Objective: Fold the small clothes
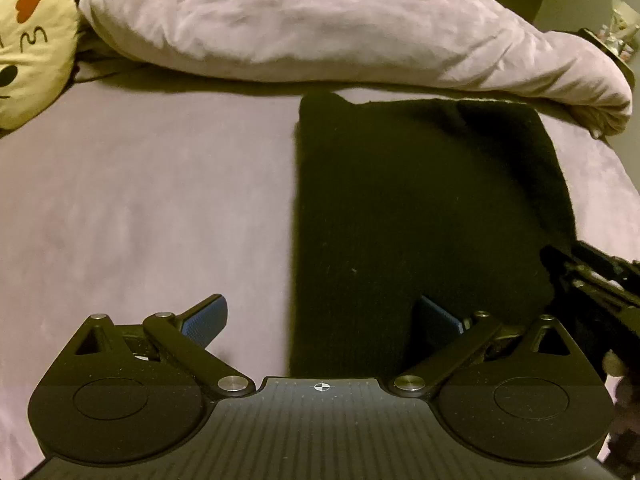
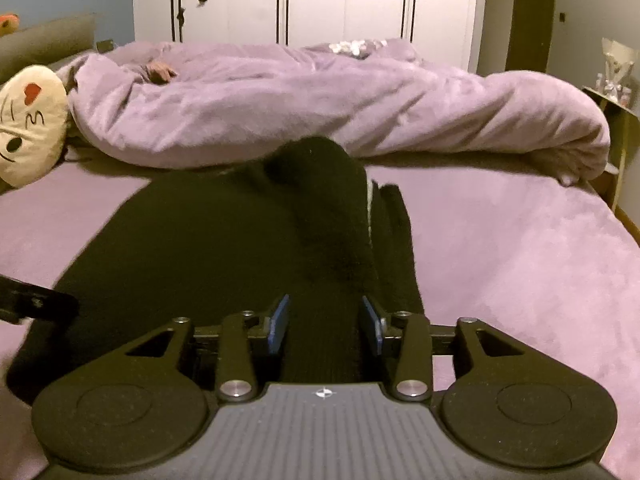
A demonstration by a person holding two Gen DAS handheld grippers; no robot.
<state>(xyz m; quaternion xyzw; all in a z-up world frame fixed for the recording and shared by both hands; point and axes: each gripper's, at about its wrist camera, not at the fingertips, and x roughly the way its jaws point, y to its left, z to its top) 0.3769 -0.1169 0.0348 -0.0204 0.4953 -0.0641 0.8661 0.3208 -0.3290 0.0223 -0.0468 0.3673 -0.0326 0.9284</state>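
A black knit garment (image 1: 420, 208) lies flat on the bed (image 1: 140, 200), spread as a broad, roughly rectangular panel on the smooth mauve sheet, its far edge close to the bunched duvet (image 1: 320, 32). The cloth looks soft and matte, with a fine ribbed weave showing near the right wrist camera.

The left gripper (image 1: 322, 322) hangs above the garment's left edge with its fingers (image 1: 206, 322) spread wide and released, nothing between the blue textured pads; one pad is over bare sheet, the other over black cloth.

In the right wrist view, a raised fold of the garment (image 2: 320, 208) runs as a thick ridge from between the right gripper (image 2: 326, 326) fingers (image 2: 280, 324) toward the duvet. The blue pads stand apart on either side of that ridge with a gap showing at each side, so the hold looks let go.

The duvet is plush, wrinkled lilac fabric heaped across the far side of the bed. A round cream cushion (image 1: 28, 48) with a stitched face and red heart lies at the left. White wardrobe doors (image 2: 304, 0) stand behind.
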